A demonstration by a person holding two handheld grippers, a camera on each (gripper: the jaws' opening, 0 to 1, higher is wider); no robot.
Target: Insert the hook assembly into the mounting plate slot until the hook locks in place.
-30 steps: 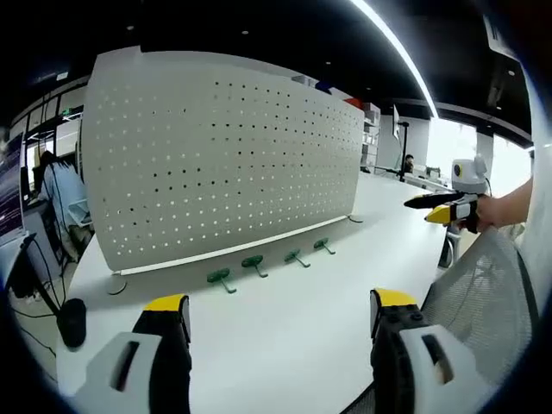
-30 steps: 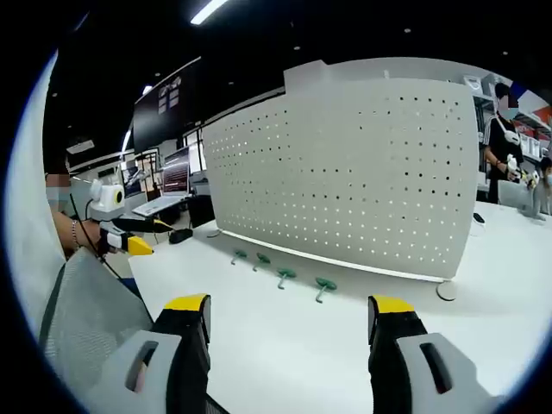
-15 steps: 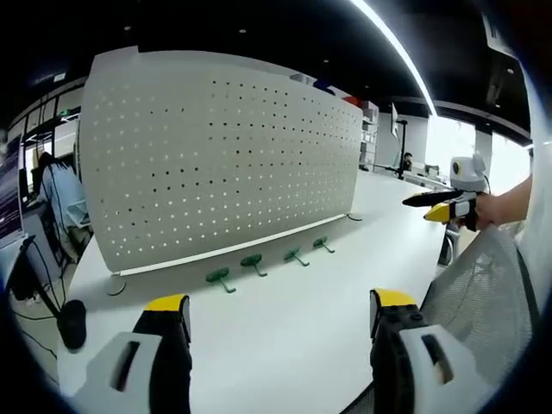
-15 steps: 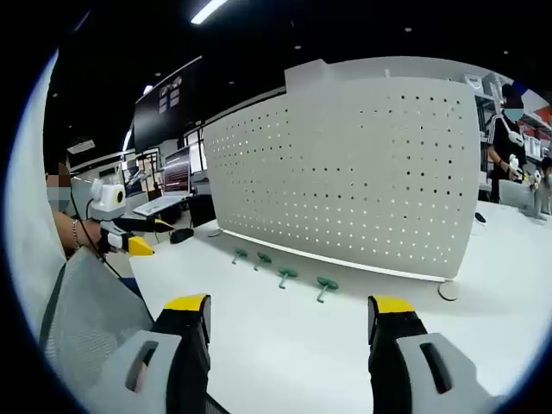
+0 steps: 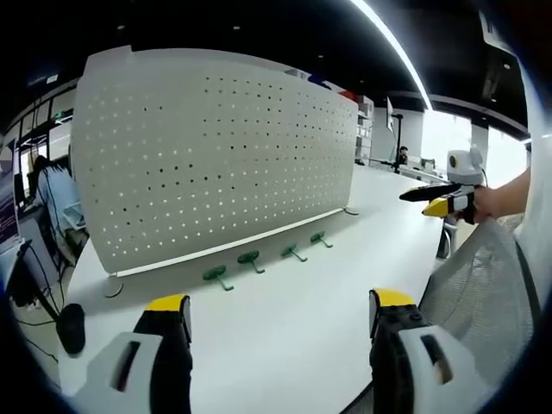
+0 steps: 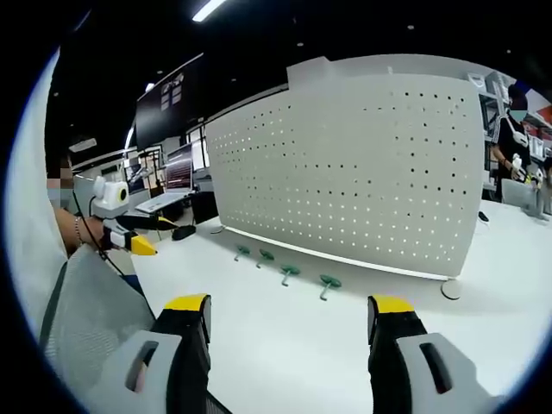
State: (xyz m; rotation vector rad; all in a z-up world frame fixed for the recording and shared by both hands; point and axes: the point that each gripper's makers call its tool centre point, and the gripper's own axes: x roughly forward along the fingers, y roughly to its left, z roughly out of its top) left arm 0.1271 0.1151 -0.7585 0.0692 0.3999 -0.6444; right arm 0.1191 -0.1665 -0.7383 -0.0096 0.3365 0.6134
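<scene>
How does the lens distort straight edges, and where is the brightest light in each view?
Left gripper view: the pegboard bows outward, with a ceiling light strip and bright windows at right. Right gripper view: the pegboard also curves, beneath a ceiling light.

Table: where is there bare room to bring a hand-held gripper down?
The white table is bare between the row of four green hooks and the near edge. It is tighter in the strip between the hooks and the foot of the pegboard.
</scene>
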